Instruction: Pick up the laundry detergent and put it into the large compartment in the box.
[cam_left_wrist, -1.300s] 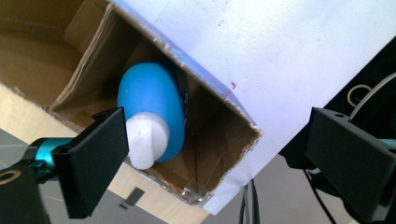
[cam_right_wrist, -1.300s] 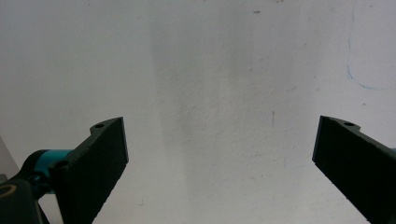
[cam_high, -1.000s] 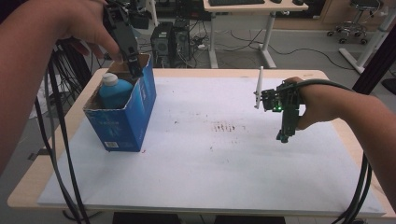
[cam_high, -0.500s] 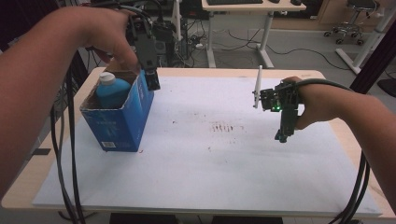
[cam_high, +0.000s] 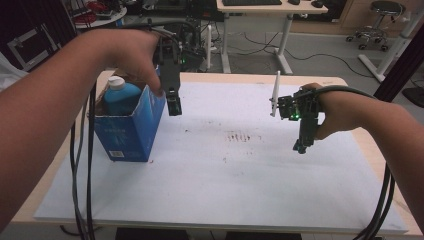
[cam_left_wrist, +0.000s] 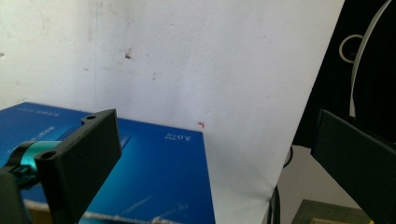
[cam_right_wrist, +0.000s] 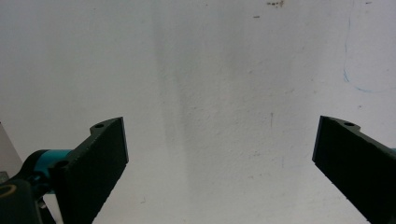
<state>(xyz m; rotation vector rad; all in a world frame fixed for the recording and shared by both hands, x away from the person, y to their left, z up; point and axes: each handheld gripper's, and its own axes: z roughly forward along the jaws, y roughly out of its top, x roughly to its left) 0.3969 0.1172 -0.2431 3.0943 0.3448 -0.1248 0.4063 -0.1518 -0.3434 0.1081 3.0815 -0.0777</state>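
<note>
While the left gripper (cam_high: 173, 106) hangs above the near right corner of the blue box (cam_high: 131, 131), its jaws are spread wide with nothing between them; the left gripper view looks down past them onto the box's blue side and the white sheet (cam_high: 220, 185) beside it. The box stands upright at the left of the table (cam_high: 360, 145), open at the top, with a blue bottle (cam_high: 121, 95) standing inside, its white cap (cam_high: 116, 82) above the rim. The gripper seems clear of the cardboard, though from the high view contact with the rim cannot be ruled out. Well apart at the right, the right gripper (cam_high: 301, 145) points down over bare sheet, jaws likewise wide and empty. Brown smudges (cam_high: 239, 136) mark the sheet between the two. Black cables (cam_high: 82, 165) drop past the box's left side and off the table's near edge. Beyond the table stand desks (cam_high: 260, 10) and an office chair (cam_high: 382, 22).
</note>
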